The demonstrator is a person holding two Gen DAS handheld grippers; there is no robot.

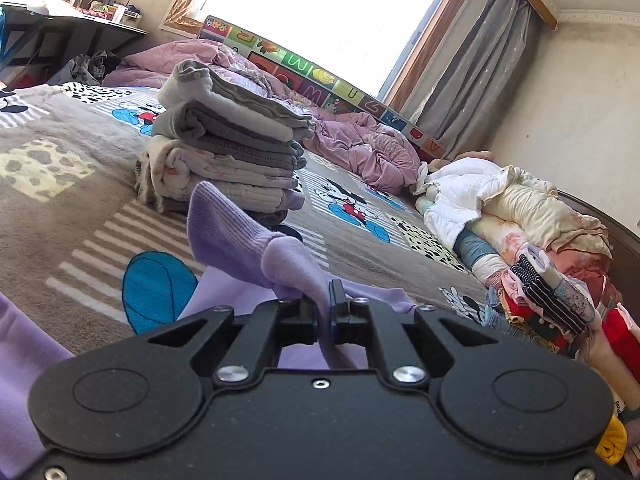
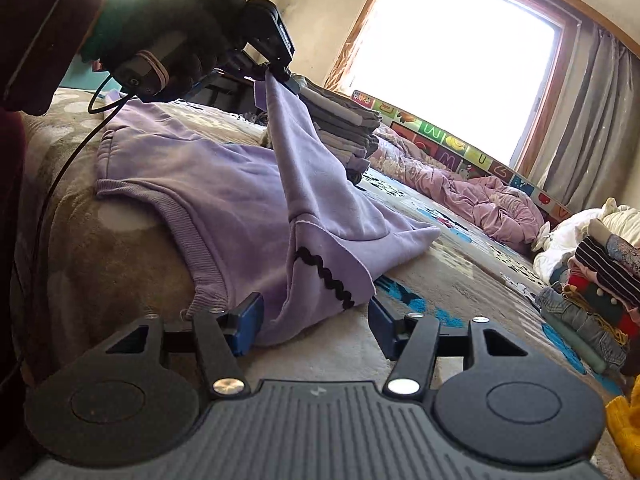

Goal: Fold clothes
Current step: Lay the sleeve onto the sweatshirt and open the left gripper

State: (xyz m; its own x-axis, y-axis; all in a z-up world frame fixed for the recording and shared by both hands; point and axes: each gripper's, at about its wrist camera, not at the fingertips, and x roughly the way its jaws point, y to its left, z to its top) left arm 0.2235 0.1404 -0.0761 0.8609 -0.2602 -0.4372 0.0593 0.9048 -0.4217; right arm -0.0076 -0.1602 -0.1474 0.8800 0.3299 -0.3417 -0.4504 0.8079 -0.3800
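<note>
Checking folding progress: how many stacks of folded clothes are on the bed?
2: a grey-and-white stack mid-bed behind the purple sweatshirt, and a colourful stack at the right edge. Others may be hidden.

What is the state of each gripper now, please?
Left gripper: closed on a fold of the purple sweatshirt, lifting it off the bed.
Right gripper: open, holding nothing; the sweatshirt's lower corner lies between its jaws.

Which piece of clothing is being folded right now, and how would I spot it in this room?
Start at the bed with the cartoon-mouse blanket. On its near side lies a lilac sweatshirt, one part lifted by the left gripper while the right gripper waits open. Unlike the grey folded stack behind it, it is spread out and has black zigzag trim.
</note>
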